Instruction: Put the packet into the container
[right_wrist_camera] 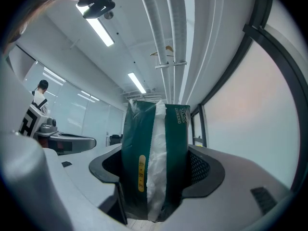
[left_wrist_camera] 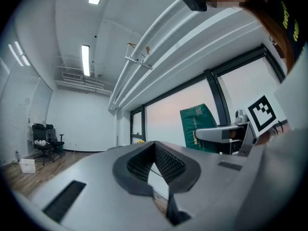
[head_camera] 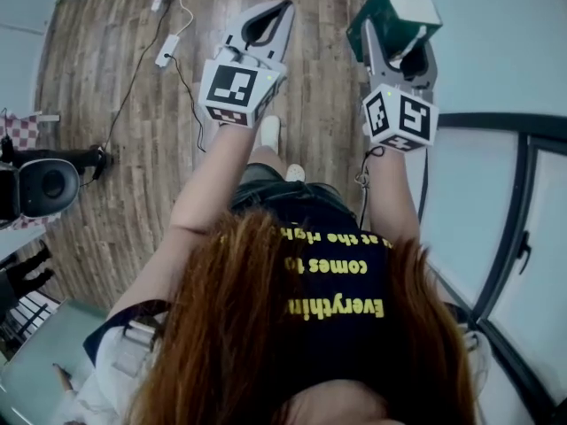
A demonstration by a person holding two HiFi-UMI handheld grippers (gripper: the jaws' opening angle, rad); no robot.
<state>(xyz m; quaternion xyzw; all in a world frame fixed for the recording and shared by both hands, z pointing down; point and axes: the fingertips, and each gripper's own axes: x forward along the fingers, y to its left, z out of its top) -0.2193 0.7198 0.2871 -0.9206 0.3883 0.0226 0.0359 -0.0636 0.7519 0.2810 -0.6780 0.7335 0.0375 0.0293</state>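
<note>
A green packet (head_camera: pixel 399 7) with a white strip down its middle stands upright between the jaws of my right gripper (head_camera: pixel 403 35), which is shut on it. In the right gripper view the packet (right_wrist_camera: pixel 154 158) fills the gap of the right gripper (right_wrist_camera: pixel 155 182), and both pads press its sides. My left gripper (head_camera: pixel 282 9) is held up beside it, shut, with nothing in it. In the left gripper view the tips of the left gripper (left_wrist_camera: pixel 155 150) meet, and the packet (left_wrist_camera: pixel 198 126) shows to the right. No container is in any view.
Below both grippers lies a wooden floor (head_camera: pixel 106 104) with cables and a power strip (head_camera: pixel 166 50). A camera (head_camera: pixel 44 184) stands at the left. A dark window frame (head_camera: pixel 518 237) runs along the right. An office chair (left_wrist_camera: pixel 45 141) and a white box (left_wrist_camera: pixel 27 165) stand far off.
</note>
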